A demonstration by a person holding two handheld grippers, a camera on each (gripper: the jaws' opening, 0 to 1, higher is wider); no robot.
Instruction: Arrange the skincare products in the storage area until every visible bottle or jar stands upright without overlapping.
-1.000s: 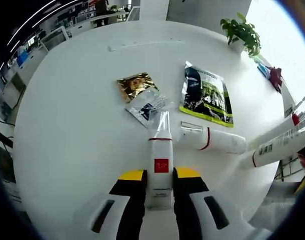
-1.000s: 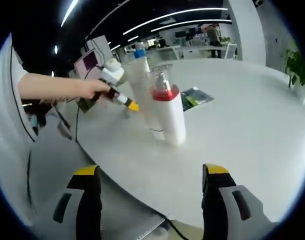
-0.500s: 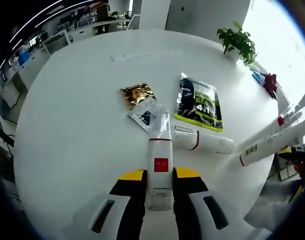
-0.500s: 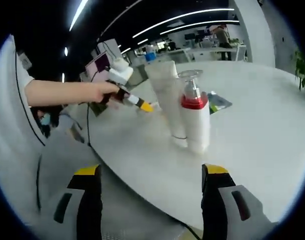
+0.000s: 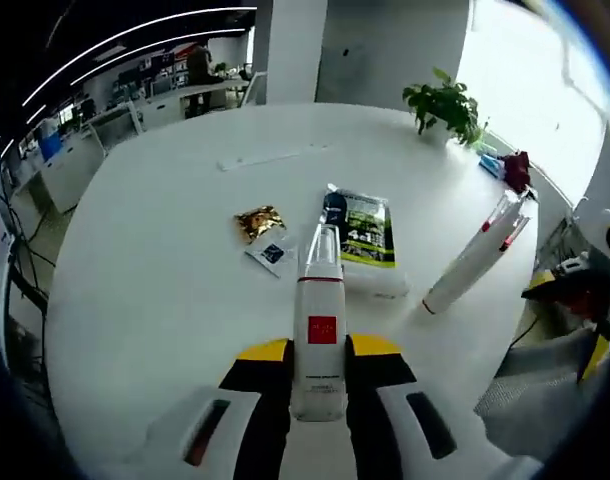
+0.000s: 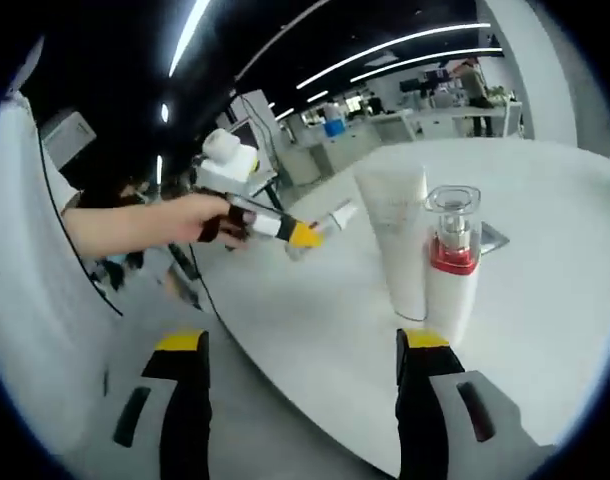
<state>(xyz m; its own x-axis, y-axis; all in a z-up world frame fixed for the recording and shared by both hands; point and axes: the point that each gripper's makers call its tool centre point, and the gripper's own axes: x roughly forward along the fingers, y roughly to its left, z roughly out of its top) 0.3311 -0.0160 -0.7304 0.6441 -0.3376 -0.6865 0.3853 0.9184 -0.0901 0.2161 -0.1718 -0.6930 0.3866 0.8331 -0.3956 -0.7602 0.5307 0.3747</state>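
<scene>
White and round, the worktop [image 5: 165,280] stands in an open-plan office with ceiling light strips and desks behind it.

In the left gripper view, the left gripper [image 5: 318,358] is closed on a white tube with a red square label [image 5: 320,340], its yellow-tipped jaws pressing the tube's sides; the tube's clear flat end points toward 12 o'clock. Just past that end, a white bottle [image 5: 375,280] lies on its side on the worktop. At 11 o'clock from the tube lie a small silver sachet [image 5: 271,252] and a gold sachet [image 5: 256,222], touching or nearly so. At 12 to 1 o'clock lies a larger dark and green pouch [image 5: 363,230]. At 2 o'clock, the red-collared pump bottle [image 5: 485,250] and a tall white tube beside it stand near the worktop's edge, leaning in this view. A potted plant [image 5: 440,102] sits at the far edge.

In the right gripper view, the right gripper [image 6: 300,350] hangs open off the worktop's near edge, jaws wide apart and holding nothing. At 1 o'clock stands the red-collared pump bottle [image 6: 451,275], upright, with the tall white tube [image 6: 397,235] upright just behind it, seeming to touch. At 10 o'clock a hand [image 6: 190,215] carries the left gripper [image 6: 310,232] with its tube.
</scene>
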